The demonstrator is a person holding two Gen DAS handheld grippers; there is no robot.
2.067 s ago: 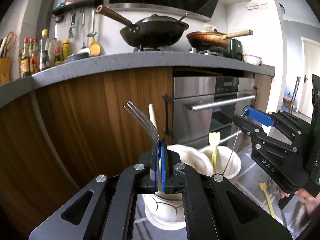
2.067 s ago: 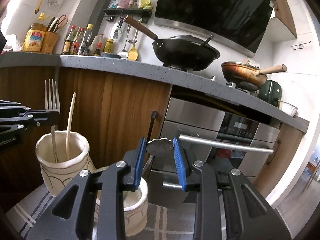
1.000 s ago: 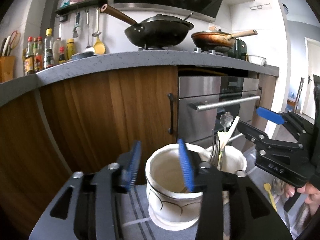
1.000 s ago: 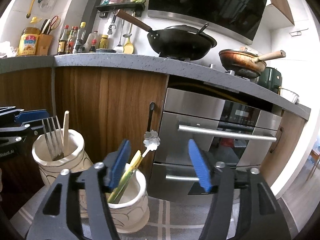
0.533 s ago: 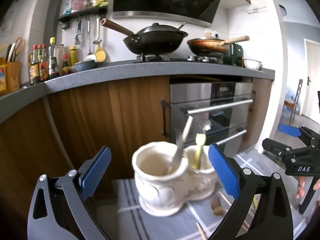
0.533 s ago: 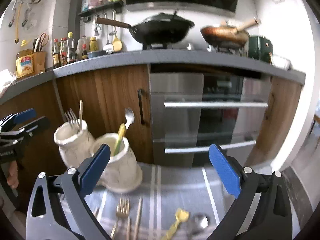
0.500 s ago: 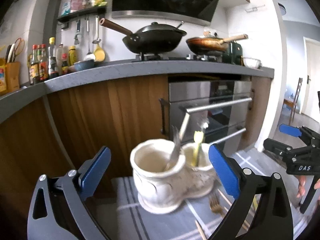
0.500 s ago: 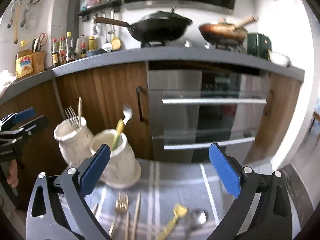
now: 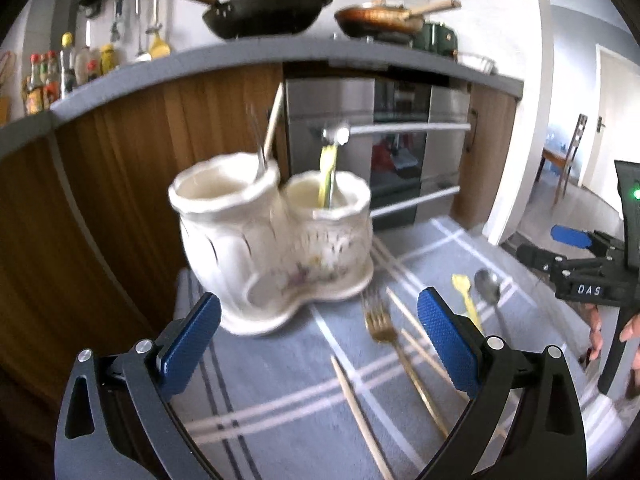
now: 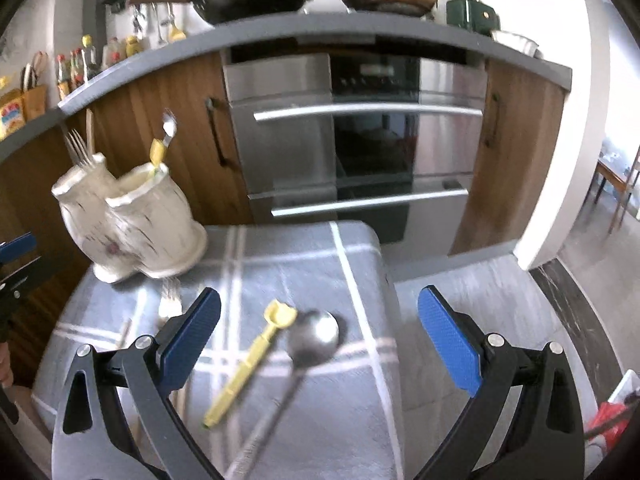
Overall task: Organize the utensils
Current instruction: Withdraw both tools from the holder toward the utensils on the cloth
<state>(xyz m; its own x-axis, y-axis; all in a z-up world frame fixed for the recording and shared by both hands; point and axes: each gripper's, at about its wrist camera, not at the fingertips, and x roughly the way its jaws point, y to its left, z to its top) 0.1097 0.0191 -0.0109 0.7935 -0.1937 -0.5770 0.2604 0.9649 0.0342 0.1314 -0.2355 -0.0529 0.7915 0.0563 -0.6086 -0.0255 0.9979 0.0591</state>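
**Both grippers empty, going for the next utensils**

I am holding the left gripper (image 9: 318, 330) with its jaws spread wide and nothing between them; they have just been opening. It is angling down over the grey striped cloth (image 9: 280, 380), where a gold fork (image 9: 382, 326) and loose chopsticks (image 9: 360, 412) are lying just right of the holder (image 9: 256, 248). I judge the fork or a chopstick to be my next pick on this side, since they are lying closest under these jaws.

I am holding the right gripper (image 10: 319, 330) equally wide, also freshly opened and empty. Below it a steel spoon (image 10: 314, 338) and a yellow-handled utensil (image 10: 248, 364) are lying side by side on the cloth, nearly touching, so I will have to pinch one without dragging the other.

The holder is standing upright at the cloth's far left corner. Its left cup is holding a fork and a chopstick, its right cup a yellow-handled spoon (image 10: 160, 148). The sorting seems to go by kind, so the task is looking partly done, with several pieces still out.
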